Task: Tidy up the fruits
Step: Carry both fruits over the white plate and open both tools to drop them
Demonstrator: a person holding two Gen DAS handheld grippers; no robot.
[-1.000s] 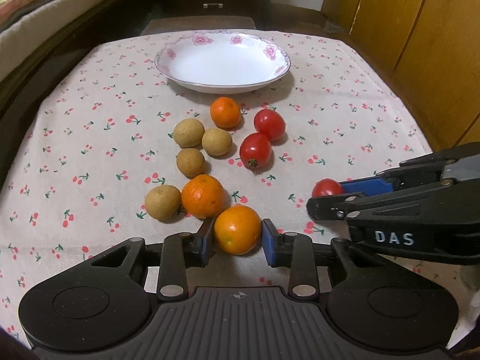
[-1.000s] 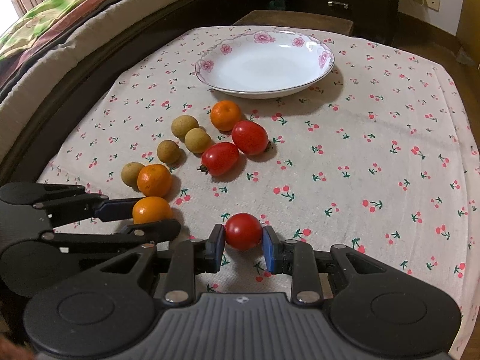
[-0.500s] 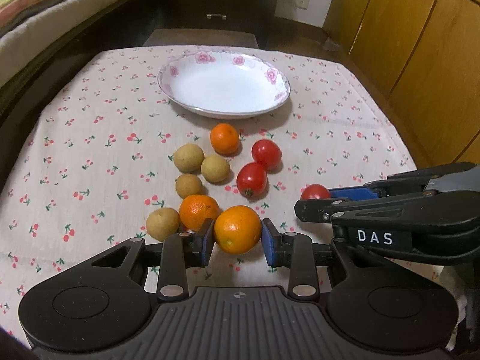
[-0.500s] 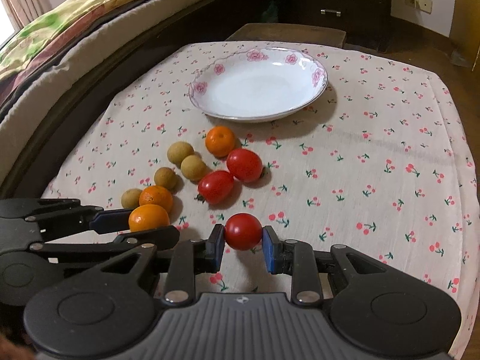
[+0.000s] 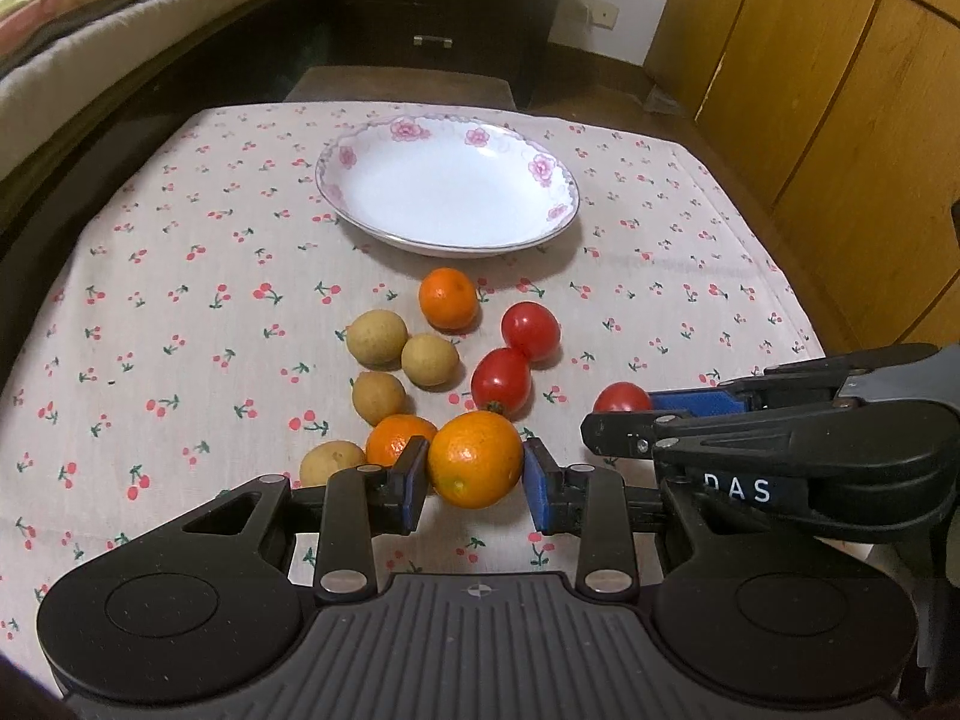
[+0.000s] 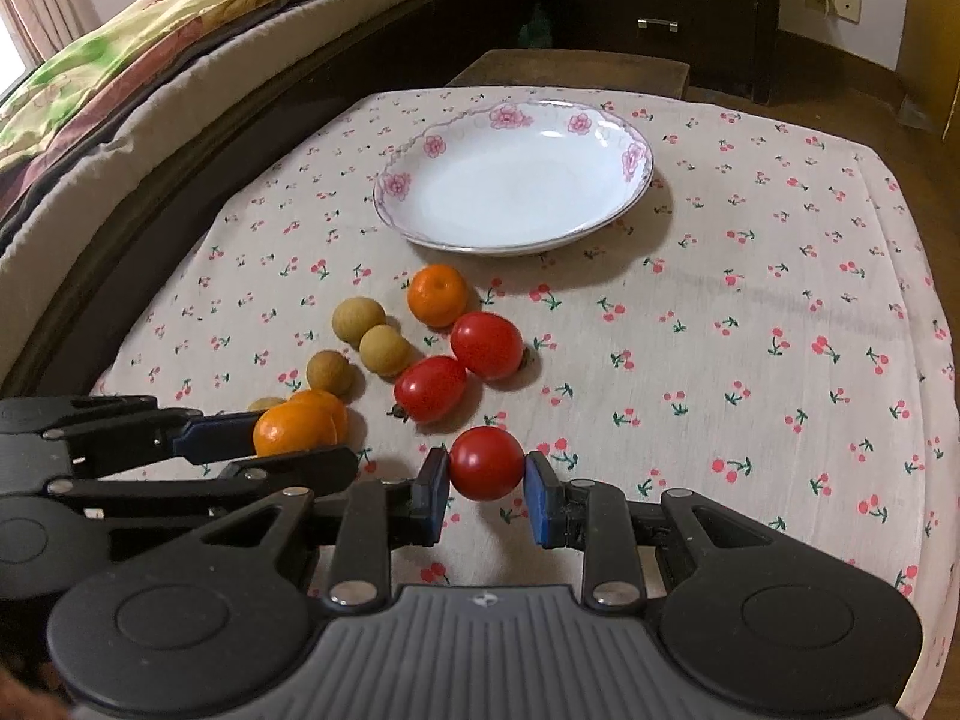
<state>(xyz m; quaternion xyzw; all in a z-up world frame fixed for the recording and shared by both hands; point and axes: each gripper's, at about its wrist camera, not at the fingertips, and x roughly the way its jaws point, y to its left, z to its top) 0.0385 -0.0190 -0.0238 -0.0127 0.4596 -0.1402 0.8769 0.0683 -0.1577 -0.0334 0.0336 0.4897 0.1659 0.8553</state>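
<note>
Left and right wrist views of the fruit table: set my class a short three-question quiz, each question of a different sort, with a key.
1. What does the left gripper hold?
2. True or false: the plate already has fruit on it.
3. How many tomatoes lie loose on the cloth? A one, B two, C four.

Key
1. An orange, pinched between its jaws.
2. False; it is bare.
3. B: two tomatoes; a third tomato sits in the right gripper.
</note>
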